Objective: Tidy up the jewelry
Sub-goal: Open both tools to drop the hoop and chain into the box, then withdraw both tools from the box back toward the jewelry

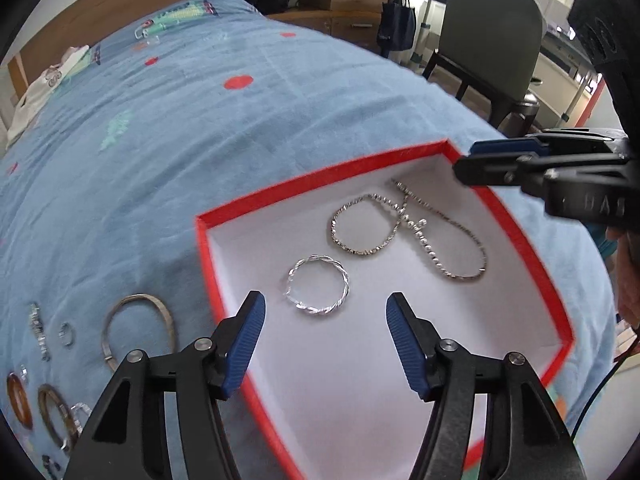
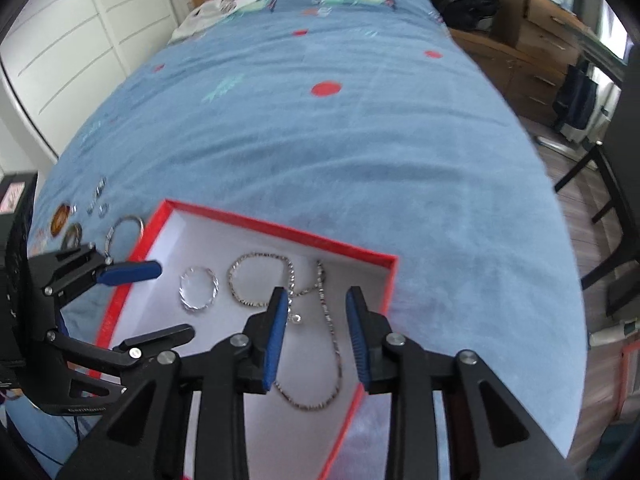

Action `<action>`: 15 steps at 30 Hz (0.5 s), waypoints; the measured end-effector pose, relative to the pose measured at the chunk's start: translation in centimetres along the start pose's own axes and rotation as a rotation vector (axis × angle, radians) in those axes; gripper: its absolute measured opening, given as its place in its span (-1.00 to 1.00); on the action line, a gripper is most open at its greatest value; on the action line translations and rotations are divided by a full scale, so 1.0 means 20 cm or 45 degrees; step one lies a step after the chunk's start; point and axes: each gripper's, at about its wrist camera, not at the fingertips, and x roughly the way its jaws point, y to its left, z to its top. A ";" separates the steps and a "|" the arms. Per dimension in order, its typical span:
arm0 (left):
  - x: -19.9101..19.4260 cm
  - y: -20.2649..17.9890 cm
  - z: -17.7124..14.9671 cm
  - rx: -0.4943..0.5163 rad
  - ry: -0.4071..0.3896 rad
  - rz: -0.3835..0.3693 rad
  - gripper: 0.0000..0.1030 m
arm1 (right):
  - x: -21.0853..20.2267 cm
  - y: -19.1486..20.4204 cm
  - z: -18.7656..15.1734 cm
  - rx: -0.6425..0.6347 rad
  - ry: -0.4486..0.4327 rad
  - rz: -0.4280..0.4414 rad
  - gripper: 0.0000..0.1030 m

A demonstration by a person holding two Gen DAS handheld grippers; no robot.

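While both hand-held grippers hang open and empty over the red box, loose bangles lie lower left, nearer the left hand-held gripper.

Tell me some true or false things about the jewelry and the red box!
1. The twisted bangle lies inside the box. True.
2. The left gripper is holding the bangle. False: its jaws are open and hold nothing.
3. The chain lies in the box too. True.
4. All the jewelry is already in the box. False: a plain bangle and rings lie on the blanket.
5. The right gripper is clamped on the chain. False: its jaws are apart above it.
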 end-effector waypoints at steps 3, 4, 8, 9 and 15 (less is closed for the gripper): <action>-0.15 0.02 -0.02 -0.010 -0.055 0.020 0.25 | -0.15 -0.01 0.01 0.038 -0.045 -0.041 -0.42; -0.22 0.04 -0.03 -0.025 -0.082 0.022 0.26 | -0.22 0.00 0.01 0.047 -0.066 -0.054 -0.41; -0.46 0.11 -0.11 -0.064 -0.169 0.063 0.30 | -0.46 0.07 0.01 0.074 -0.151 -0.092 -0.27; -0.54 0.15 -0.15 -0.070 -0.195 0.078 0.31 | -0.53 0.10 0.00 0.078 -0.172 -0.094 -0.21; -0.91 0.35 -0.35 -0.112 -0.277 0.176 0.41 | -0.86 0.34 -0.05 0.071 -0.294 -0.097 -0.16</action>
